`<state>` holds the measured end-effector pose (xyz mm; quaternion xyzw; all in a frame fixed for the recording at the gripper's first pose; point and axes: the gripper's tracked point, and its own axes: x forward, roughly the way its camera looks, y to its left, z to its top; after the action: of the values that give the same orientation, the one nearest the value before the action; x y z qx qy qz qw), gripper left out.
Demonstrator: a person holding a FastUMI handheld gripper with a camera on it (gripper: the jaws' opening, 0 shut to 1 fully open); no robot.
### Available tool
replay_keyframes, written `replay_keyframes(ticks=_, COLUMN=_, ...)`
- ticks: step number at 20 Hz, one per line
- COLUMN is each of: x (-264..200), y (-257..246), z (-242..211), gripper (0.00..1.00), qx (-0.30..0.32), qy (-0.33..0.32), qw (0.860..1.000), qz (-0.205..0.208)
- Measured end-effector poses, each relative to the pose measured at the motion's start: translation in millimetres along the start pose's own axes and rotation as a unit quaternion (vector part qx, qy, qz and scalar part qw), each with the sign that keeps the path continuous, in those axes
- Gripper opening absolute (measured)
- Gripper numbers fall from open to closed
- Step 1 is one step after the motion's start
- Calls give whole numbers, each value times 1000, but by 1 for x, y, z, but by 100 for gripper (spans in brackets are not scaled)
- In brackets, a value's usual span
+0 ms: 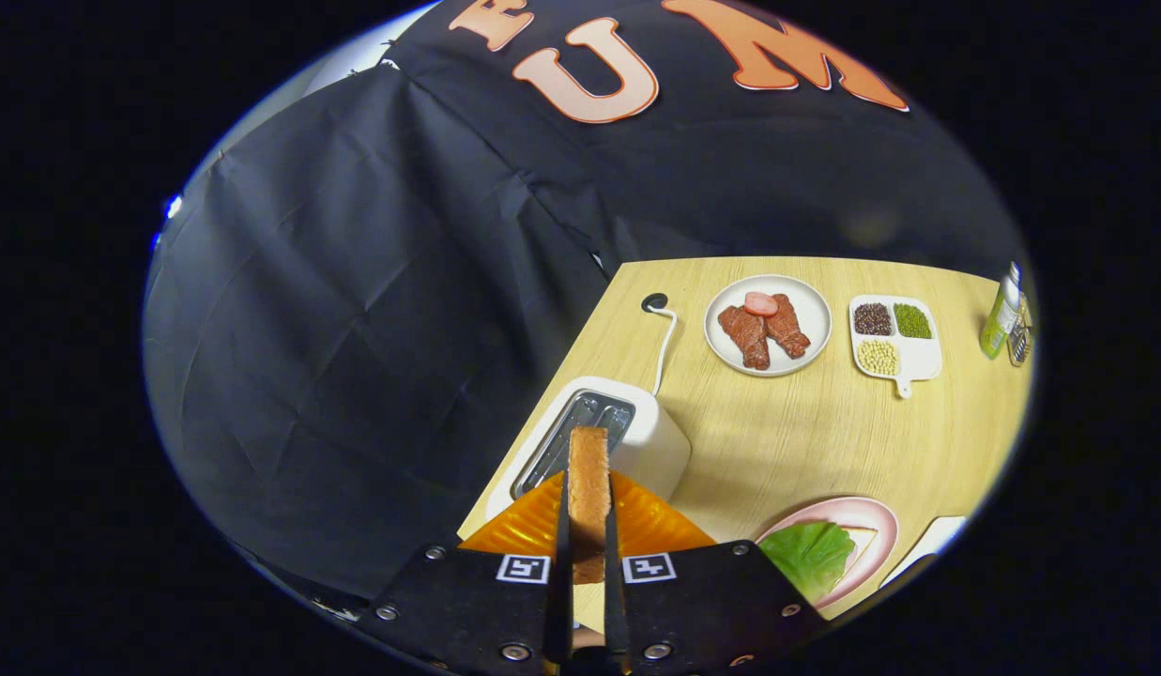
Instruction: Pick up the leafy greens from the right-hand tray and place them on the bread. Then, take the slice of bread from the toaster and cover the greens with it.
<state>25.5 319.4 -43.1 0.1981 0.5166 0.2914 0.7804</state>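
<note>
The tabletop spreads beyond the tongs, and the toaster sits just ahead of them, its slots empty. Off to their right, the leafy greens lie on a pink plate. The slice of bread stands edge-up between the fingers, both pressing its faces. It is probably light, stiff and crumbly, so a gentle squeeze on the flat faces suits it.

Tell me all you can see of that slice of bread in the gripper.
The bread is a toasted, golden-brown slice with a darker crust, held upright and edge-on. Both fingers of the gripper press its flat sides. It hangs above an orange plate, just in front of the white toaster, clear of its slots.
</note>
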Motion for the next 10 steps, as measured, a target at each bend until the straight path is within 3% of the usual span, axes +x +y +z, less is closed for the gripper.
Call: replay_keyframes(ticks=10, x=-26, y=-59, z=-37, gripper=14, qx=19, qy=-5, qw=1000, qz=7)
